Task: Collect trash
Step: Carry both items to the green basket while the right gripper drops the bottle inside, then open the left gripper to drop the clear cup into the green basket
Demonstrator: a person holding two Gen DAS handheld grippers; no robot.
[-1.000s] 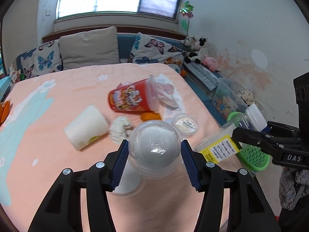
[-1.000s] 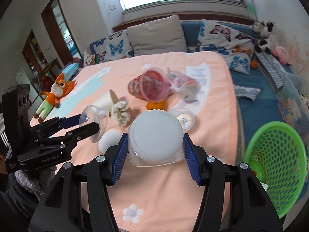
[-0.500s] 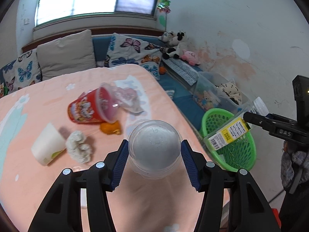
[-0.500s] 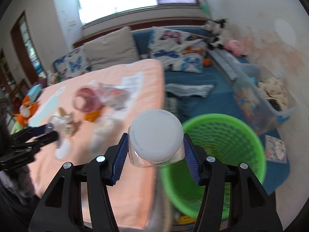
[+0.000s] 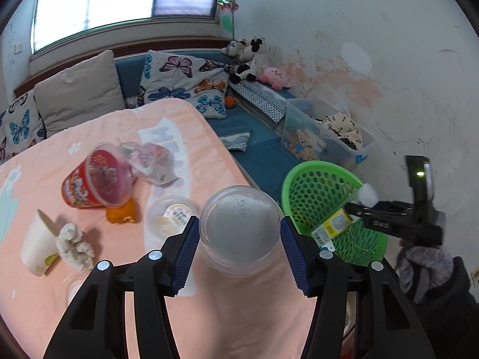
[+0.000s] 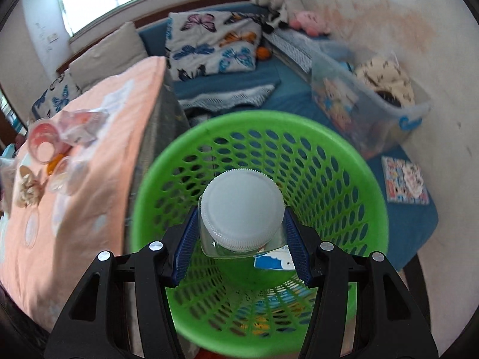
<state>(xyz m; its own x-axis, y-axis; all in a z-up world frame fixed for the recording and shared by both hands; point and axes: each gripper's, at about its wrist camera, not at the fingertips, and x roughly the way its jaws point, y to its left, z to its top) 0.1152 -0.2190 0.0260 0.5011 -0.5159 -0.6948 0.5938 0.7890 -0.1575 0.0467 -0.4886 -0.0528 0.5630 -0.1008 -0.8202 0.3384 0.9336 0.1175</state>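
My left gripper (image 5: 239, 236) is shut on a clear plastic cup (image 5: 239, 233) and holds it above the peach-covered bed (image 5: 194, 155), near its right edge. My right gripper (image 6: 241, 224) is shut on a clear jar with a white lid (image 6: 242, 209) and holds it over the mouth of the green mesh basket (image 6: 329, 155). In the left wrist view the same jar (image 5: 338, 224) hangs over the basket (image 5: 308, 185) in the right gripper (image 5: 353, 209). Some trash lies at the basket's bottom.
On the bed lie a red tub (image 5: 95, 179), crumpled wrappers (image 5: 149, 158), an orange scrap (image 5: 121, 214), a small lidded cup (image 5: 172, 215), a white paper cup (image 5: 37, 245) and crumpled tissue (image 5: 73, 245). A clear toy bin (image 5: 323, 137) stands by the wall.
Both grippers swung right, away from the bed. The right gripper with the jar went from beside the basket to right above its mouth. The left gripper carried the cup toward the bed's edge.
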